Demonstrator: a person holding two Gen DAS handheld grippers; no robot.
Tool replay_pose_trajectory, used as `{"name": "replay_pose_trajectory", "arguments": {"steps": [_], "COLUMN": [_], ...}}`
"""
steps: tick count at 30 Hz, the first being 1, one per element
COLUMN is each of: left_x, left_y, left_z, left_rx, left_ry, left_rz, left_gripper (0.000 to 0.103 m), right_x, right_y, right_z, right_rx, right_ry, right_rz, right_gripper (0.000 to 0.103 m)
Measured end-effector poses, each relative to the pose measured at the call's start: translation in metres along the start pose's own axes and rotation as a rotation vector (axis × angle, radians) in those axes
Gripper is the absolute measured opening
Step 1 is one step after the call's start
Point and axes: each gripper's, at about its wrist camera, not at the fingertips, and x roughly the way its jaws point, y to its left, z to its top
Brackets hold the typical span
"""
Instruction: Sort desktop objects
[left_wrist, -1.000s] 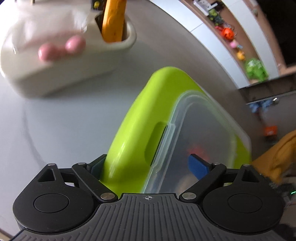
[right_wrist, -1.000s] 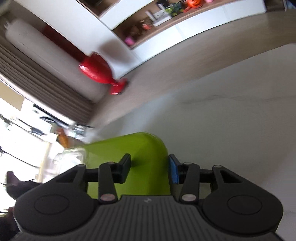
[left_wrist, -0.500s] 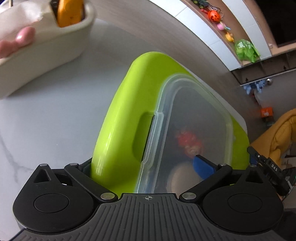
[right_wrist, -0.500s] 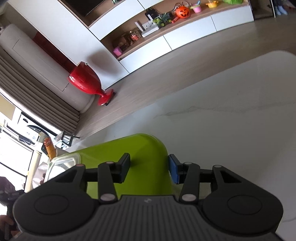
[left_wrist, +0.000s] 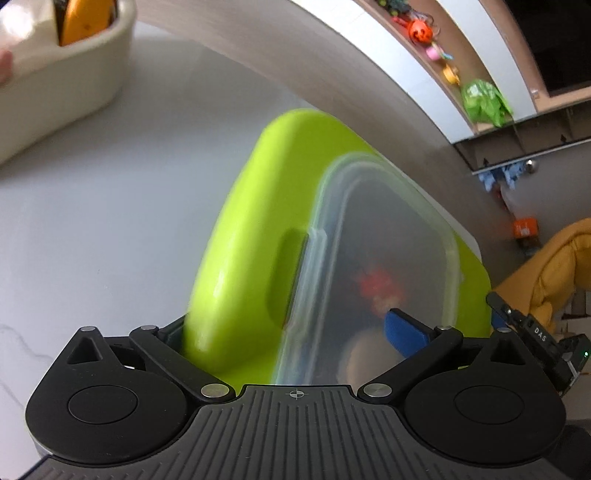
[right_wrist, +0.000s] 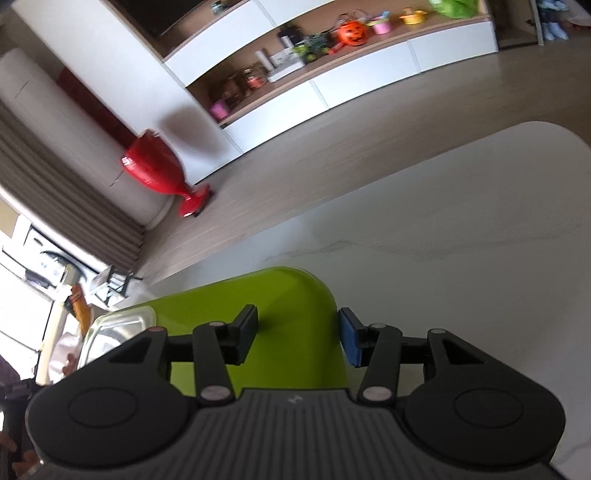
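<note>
Between left tongs: lime-green lidded box, tongs spread to widest, wider than a second ago, one pad on green wall, other over clear lid; whether pads press, cannot tell. Right tongs straddle box's far green corner, jaws opening, blue pad just off wall. Box sits on white worktop, shifted away from cream organiser since a second ago. Judgement: box set at its spot, release under way, both hands soon free for next item.
</note>
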Motion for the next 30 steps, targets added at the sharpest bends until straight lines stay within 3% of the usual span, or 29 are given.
{"name": "replay_pose_trajectory", "arguments": {"steps": [9, 11, 18, 23, 30], "left_x": [0.001, 0.003, 0.008, 0.007, 0.002], "left_y": [-0.012, -0.012, -0.003, 0.000, 0.011], "left_z": [0.005, 0.006, 0.009, 0.007, -0.012], "left_rx": [0.033, 0.049, 0.087, 0.164, 0.234], "left_ry": [0.024, 0.040, 0.070, 0.009, -0.150], "left_rz": [0.039, 0.032, -0.042, -0.082, -0.148], "left_gripper": [0.103, 0.103, 0.103, 0.103, 0.103], "right_x": [-0.001, -0.007, -0.008, -0.009, -0.015], "right_y": [0.022, 0.024, 0.020, 0.017, 0.007], "right_z": [-0.003, -0.004, -0.037, -0.062, -0.071], "right_rx": [-0.037, -0.036, 0.005, 0.007, -0.058], "right_ry": [-0.044, -0.067, -0.024, -0.120, -0.156], "right_rz": [-0.035, -0.017, -0.024, 0.026, 0.107], "right_gripper": [0.064, 0.076, 0.081, 0.085, 0.082]}}
